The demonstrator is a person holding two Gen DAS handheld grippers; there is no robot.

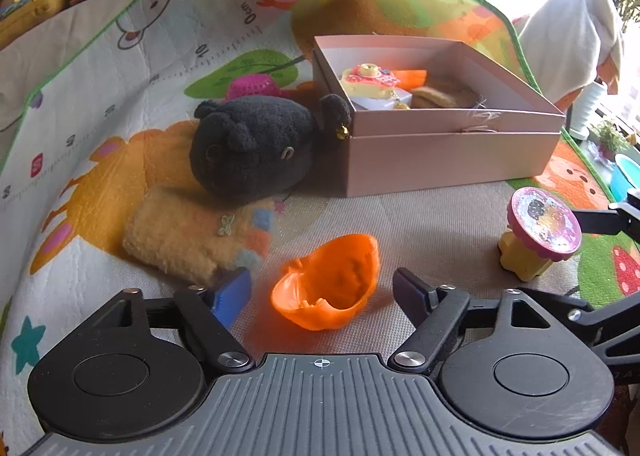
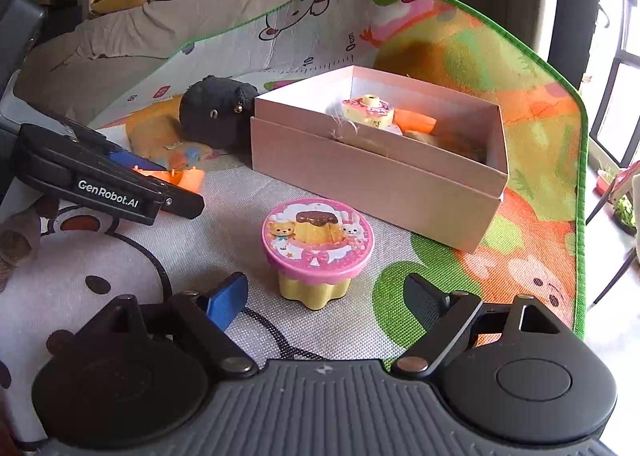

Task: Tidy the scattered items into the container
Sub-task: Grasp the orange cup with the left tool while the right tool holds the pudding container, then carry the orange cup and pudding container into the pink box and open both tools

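Both grippers gape ungripping before the pink box (image 1: 440, 159): left gripper (image 1: 320, 292) straddles the orange shell (image 1: 328, 292), right gripper (image 2: 326, 296) the pudding toy (image 2: 316, 252).

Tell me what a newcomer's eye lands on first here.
The pink box on the mat, already holding toys. Before it stands a pudding toy, ahead of the open right gripper. To its left an orange shell lies between the left gripper fingers, beside a black plush.

Mat's near middle lying open; far side crowding.
Pink box (image 2: 376, 179) blocking the far middle, black plush (image 1: 252, 143) and yellow plush (image 1: 188, 240) crowding its left; pudding toy (image 2: 318, 252) standing alone, room all around.
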